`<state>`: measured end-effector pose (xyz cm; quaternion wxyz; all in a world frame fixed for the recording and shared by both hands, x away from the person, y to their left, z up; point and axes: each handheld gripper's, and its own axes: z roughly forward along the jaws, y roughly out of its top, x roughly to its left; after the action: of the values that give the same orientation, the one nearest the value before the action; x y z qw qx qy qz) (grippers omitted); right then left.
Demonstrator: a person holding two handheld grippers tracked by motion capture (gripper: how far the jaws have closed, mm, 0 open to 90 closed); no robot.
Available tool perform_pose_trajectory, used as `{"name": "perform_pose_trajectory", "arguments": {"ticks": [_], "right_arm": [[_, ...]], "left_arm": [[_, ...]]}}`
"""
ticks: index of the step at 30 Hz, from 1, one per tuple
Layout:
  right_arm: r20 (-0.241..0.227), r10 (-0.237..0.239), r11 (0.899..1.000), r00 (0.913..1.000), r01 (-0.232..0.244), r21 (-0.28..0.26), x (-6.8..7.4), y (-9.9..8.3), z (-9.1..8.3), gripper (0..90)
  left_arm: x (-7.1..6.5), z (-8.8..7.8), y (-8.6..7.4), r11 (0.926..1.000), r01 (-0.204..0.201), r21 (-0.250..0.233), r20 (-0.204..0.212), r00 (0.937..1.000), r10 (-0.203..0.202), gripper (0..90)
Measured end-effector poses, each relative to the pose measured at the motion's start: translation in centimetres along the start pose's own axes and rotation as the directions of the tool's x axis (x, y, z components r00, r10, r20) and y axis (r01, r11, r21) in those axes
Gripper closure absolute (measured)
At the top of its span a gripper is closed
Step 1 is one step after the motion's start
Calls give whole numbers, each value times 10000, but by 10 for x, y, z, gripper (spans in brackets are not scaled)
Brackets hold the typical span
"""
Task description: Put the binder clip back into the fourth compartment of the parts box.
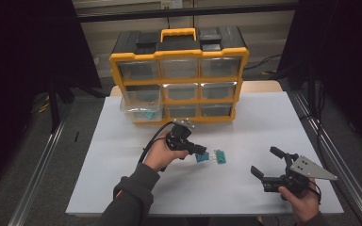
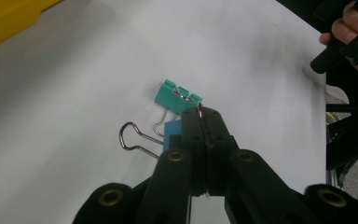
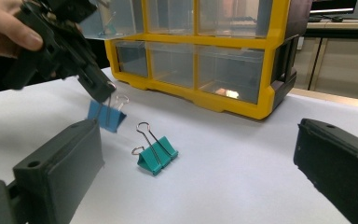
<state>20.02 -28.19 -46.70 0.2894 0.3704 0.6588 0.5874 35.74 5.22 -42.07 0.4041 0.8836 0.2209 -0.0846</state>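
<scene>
My left gripper (image 2: 200, 114) is shut on one wire handle of a blue binder clip (image 2: 171, 133), whose other handle loops out to the left. In the right gripper view the blue binder clip (image 3: 106, 116) hangs just above the white table under the left gripper (image 3: 105, 91). A teal binder clip (image 3: 157, 156) lies on the table beside it, and in the high view the teal binder clip (image 1: 220, 157) sits right of the blue binder clip (image 1: 201, 157). My right gripper (image 1: 267, 164) rests open at the near right, nothing between its jaws.
A yellow and black drawer organizer (image 1: 179, 75) stands at the back of the white table (image 1: 264, 122). Its middle-left clear drawer (image 1: 142, 106) is pulled out with teal clips inside. Dark floor and metal rails flank the table.
</scene>
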Motion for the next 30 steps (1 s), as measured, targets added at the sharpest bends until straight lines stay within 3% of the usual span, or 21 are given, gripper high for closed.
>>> {"name": "perform_pose_trajectory", "arguments": {"ticks": [2, 4, 5, 6, 7, 9, 13, 20, 23, 24, 26, 27, 30], "right_arm": [[-19, -6, 10000, 10000, 6, -16, 0, 0, 0, 6], [-5, -12, 10000, 10000, 12, 10, 0, 0, 0, 6], [-1, -14, 10000, 10000, 14, -9, 0, 0, 1, 6], [-13, -5, 10000, 10000, 5, 12, 0, 0, 1, 5], [16, -13, 10000, 10000, 13, 26, 0, 0, 0, 6], [22, -9, 10000, 10000, 9, 14, 0, 0, 0, 6], [9, -18, 10000, 10000, 18, -6, 0, 0, 1, 5], [0, -11, 10000, 10000, 11, -5, 0, 0, 0, 6], [1, -3, 10000, 10000, 3, -4, 0, 0, 0, 6], [2, -7, 10000, 10000, 7, -3, 0, 0, 0, 5], [-4, -5, 10000, 10000, 5, -14, 0, 0, 0, 6], [-2, -6, 10000, 10000, 6, -11, 0, 0, 0, 6], [11, 3, 10000, 10000, -3, 1, 0, 0, 0, 6]], "left_arm": [[-2, -6, 2, 9999, 156, -52, -52, 9999, -156, 900], [-2, -12, 5, 9999, 107, -112, 216, 9997, -105, 900], [-3, -16, 7, 10000, 47, -35, -171, 9998, -47, 900], [-2, -17, 8, 9994, 118, -312, 178, 9998, -113, 900], [-3, -22, 11, 10000, 14, -52, -115, 9999, -14, 900], [-4, -29, 15, 9998, 45, -192, -167, 9998, -48, 900], [-6, -37, 20, 9993, 88, -354, -7, 10000, -89, 900], [-10, -52, 33, 9996, 9, -284, -235, 9997, -16, 900], [-12, -57, 38, 9994, -65, -352, -180, 9998, 59, 900], [-13, -60, 40, 9992, 93, -379, -106, 9999, -97, 900], [-14, -65, 44, 9999, -21, -168, -329, 9995, 15, 900], [-14, -66, 45, 9994, -6, -336, -178, 9998, 0, 900], [-15, -72, 50, 9996, 15, -280, -232, 9997, -21, 900]]}}
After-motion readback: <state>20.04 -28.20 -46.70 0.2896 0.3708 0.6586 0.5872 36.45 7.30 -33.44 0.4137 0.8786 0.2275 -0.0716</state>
